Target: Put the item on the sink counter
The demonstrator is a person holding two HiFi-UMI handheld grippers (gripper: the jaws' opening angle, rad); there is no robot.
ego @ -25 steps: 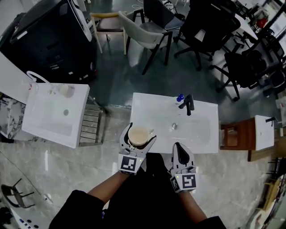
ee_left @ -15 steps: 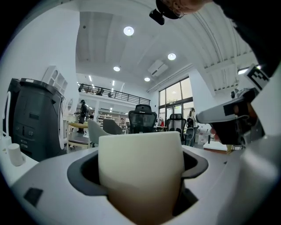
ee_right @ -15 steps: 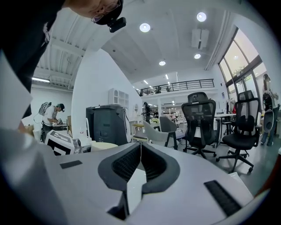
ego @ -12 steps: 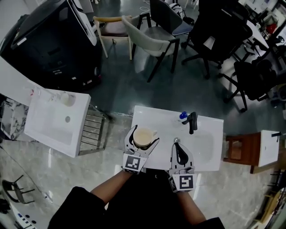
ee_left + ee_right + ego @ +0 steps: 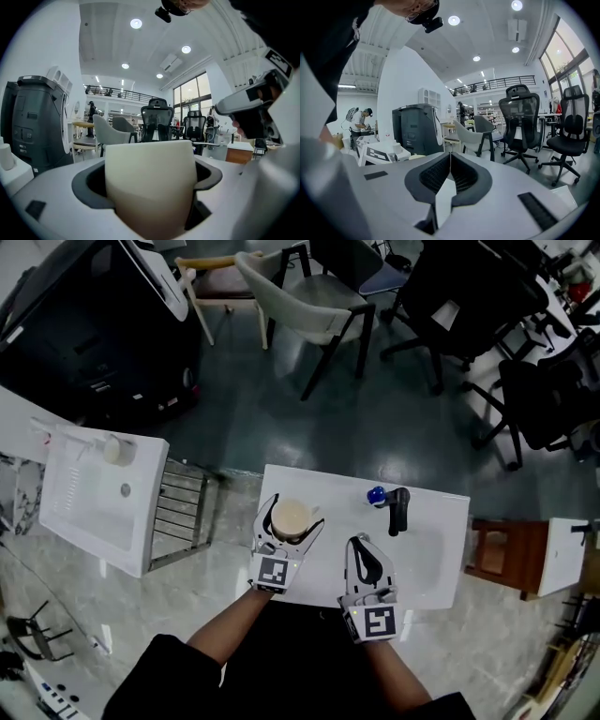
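we hold the cream cup (image 5: 291,517) in the left gripper (image 5: 149,187), its jaws spread around the cup's sides and pinching it upright, over the left end of the white sink desk (image 5: 319,479); we cannot tell whether its base touches the surface. the right gripper (image 5: 450,161) has its jaws pressed together with nothing between them and sits over the desk's front edge, just beside the basin (image 5: 427,554). behind the basin stand a black faucet (image 5: 400,509) and, touching its left side, a small blue object (image 5: 376,494). the desk's left end under the cup is bare. to the left a metal rack (image 5: 178,510) separates our desk from a second white sink unit (image 5: 89,507). a wooden cabinet (image 5: 494,545) stands to the right, and a grey chair (image 5: 300,296) and black office chairs (image 5: 459,296) stand beyond.
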